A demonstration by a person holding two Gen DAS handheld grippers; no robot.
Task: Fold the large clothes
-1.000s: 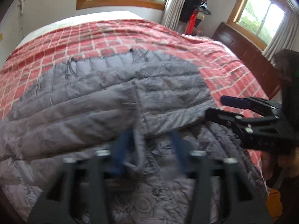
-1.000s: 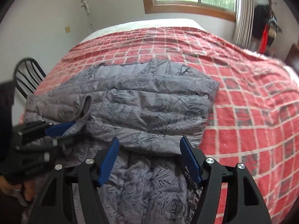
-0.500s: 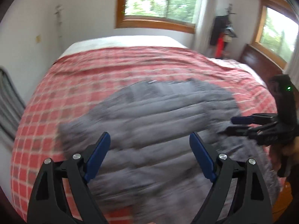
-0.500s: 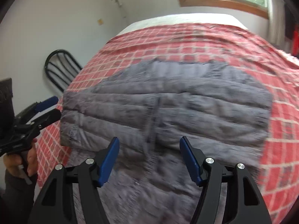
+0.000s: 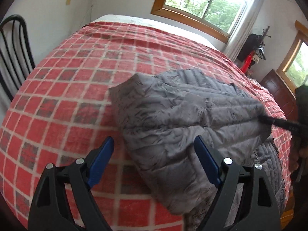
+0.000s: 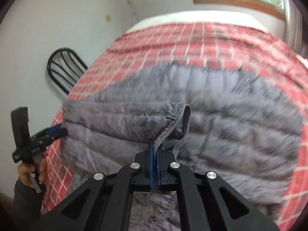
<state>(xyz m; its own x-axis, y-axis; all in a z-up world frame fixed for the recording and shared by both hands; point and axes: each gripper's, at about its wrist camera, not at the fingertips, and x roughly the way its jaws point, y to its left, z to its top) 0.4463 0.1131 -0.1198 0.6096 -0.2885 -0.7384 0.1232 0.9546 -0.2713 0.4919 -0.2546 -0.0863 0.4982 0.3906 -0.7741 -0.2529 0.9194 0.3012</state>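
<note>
Your right claw (image 6: 155, 154) now pinches the jacket (image 6: 211, 127) cuff (image 6: 179, 113), sleeve ready to fold; your left claw (image 5: 154, 161), spread, has let go.

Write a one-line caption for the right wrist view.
Right gripper shut on a sleeve cuff of the grey jacket.

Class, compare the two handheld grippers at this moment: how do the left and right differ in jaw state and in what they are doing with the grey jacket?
The left gripper has its jaws spread wide and grips nothing; the right gripper has its jaws pressed together on a sleeve cuff of the grey quilted jacket. The left hovers at the jacket's left edge above the red checked bedspread; the right is over the jacket's middle. Both have blue finger pads on black frames.
</note>
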